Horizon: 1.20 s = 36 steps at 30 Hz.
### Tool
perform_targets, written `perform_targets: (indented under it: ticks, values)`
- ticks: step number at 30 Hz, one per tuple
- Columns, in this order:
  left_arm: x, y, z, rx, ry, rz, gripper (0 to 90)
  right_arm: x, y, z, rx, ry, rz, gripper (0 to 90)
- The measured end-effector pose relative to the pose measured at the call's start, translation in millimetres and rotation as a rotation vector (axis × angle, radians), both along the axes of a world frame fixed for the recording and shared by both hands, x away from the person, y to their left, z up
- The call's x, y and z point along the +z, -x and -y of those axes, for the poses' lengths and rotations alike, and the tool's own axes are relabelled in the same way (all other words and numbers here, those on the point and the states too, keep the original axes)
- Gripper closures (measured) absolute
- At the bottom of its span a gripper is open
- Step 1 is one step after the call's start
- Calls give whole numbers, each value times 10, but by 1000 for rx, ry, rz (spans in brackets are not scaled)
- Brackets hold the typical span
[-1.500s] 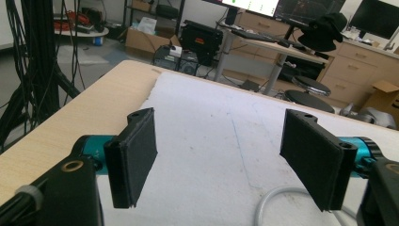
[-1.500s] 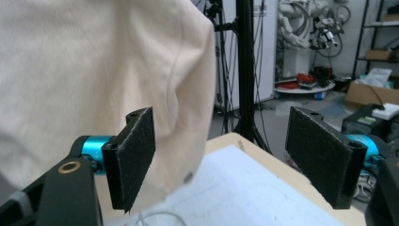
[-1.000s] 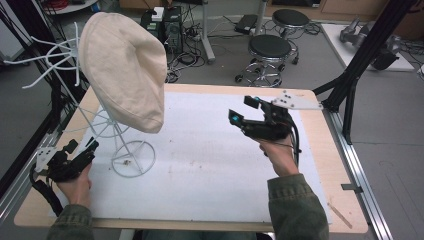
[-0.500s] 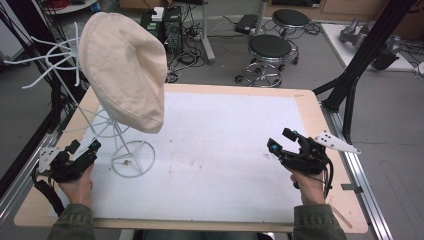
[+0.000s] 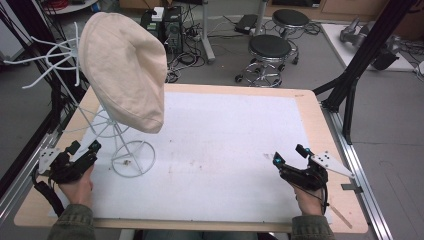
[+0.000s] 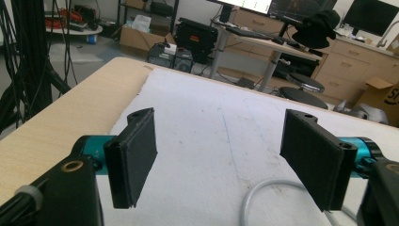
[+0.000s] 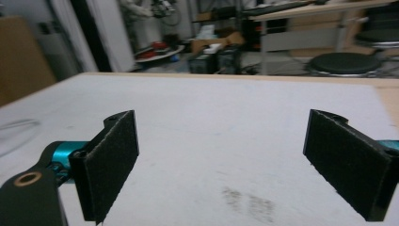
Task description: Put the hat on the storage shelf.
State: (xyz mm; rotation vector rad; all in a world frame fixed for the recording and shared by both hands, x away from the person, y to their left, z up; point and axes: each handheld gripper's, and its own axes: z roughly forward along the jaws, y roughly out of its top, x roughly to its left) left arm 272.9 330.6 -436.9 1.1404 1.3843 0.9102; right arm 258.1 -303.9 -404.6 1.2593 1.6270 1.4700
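Black padded jaws stand wide apart on both grippers, and nothing lies between them. The left gripper (image 5: 82,152) rests low at the near left corner of the table (image 5: 305,107), and just ahead of it and to its right sits the round wire foot of the white wire stand (image 5: 132,159); a curve of that foot shows by its right jaw in the left gripper view. Up from the foot, farther off and well above this gripper, hangs the cream hat (image 5: 125,65), draped over the top of the stand, its long side running down and tilted toward the middle of the table. The right gripper (image 5: 290,156) sits at the near right corner, with a wide stretch of bare white mat (image 5: 225,135) between it and the stand. The hat lies far to its left and higher up. By my judgement the left hand (image 5: 77,187) is much nearer for any reach to the hat or stand.
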Motion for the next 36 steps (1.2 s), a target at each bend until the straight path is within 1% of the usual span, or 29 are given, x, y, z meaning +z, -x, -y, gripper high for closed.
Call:
perform_targets:
  ticks: [1, 2, 4, 5, 7, 10, 12, 15, 17, 19, 23, 32, 34, 36]
  values:
    - [0, -2, 1, 1, 0, 3, 274, -17, 6, 0, -41, 11, 17, 99]
    - [-1, -3, 1, 3, -2, 2, 275, -25, 12, 0, -67, 12, 26, 99]
    - [-4, -8, 8, 15, -8, 2, 274, -43, 26, -3, -166, 23, 41, 99]
    - [-5, -8, 8, 17, -12, 3, 274, -55, 36, -7, -206, 27, 57, 100]
    - [-1, 1, 15, 19, -17, 2, 273, -84, 48, -2, -276, 27, 70, 100]
    - [0, 10, 30, 21, -26, 6, 273, -127, 47, 42, -334, 11, 83, 100]
    - [-3, 1, 41, 19, -34, 4, 273, -139, 40, 74, -349, 5, 91, 100]
    - [-9, -12, 54, 13, -35, -1, 273, -160, 12, 88, -367, 35, 98, 100]
    - [-11, -17, 57, 11, -37, -2, 273, -194, -10, 71, -358, 60, 77, 100]
    - [-11, -17, 59, 12, -40, -2, 273, -208, -26, 51, -344, 82, 67, 100]
    - [-9, -9, 55, 13, -37, -1, 273, -207, -22, 8, -326, 101, 80, 100]
    - [-14, -19, 59, 11, -35, -3, 273, -197, 3, 17, -327, 83, 85, 100]
    - [-15, -20, 59, 11, -33, -5, 273, -198, 6, 23, -322, 81, 72, 100]
    - [-15, -19, 56, 11, -32, -5, 273, -197, 12, 27, -320, 82, 75, 100]
